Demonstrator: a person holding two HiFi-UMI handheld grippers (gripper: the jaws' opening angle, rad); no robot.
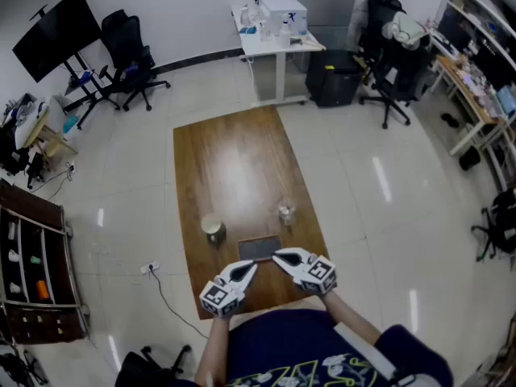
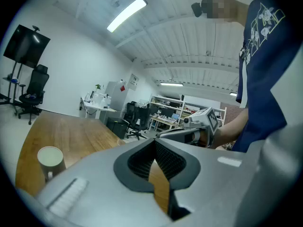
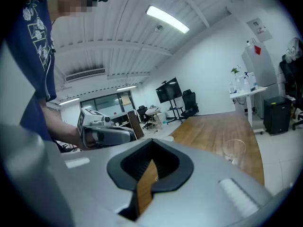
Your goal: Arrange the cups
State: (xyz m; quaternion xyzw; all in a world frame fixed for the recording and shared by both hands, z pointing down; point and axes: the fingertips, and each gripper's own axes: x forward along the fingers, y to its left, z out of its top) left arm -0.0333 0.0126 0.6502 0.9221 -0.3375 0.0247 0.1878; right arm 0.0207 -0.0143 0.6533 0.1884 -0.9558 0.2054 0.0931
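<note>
On the brown wooden table, a cream mug stands near the left edge and a clear glass cup near the right edge. Between them and closer to me lies a dark flat mat. My left gripper and right gripper hover over the near end of the table, tips pointing toward each other above the mat, both shut and empty. The left gripper view has the mug at lower left and the right gripper opposite. The right gripper view shows the glass at right and the left gripper facing it.
A white desk with bottles stands beyond the table's far end. Office chairs and a black screen sit at the back left, more chairs at the back right. A dark shelf lines the left wall, and a cable runs across the floor.
</note>
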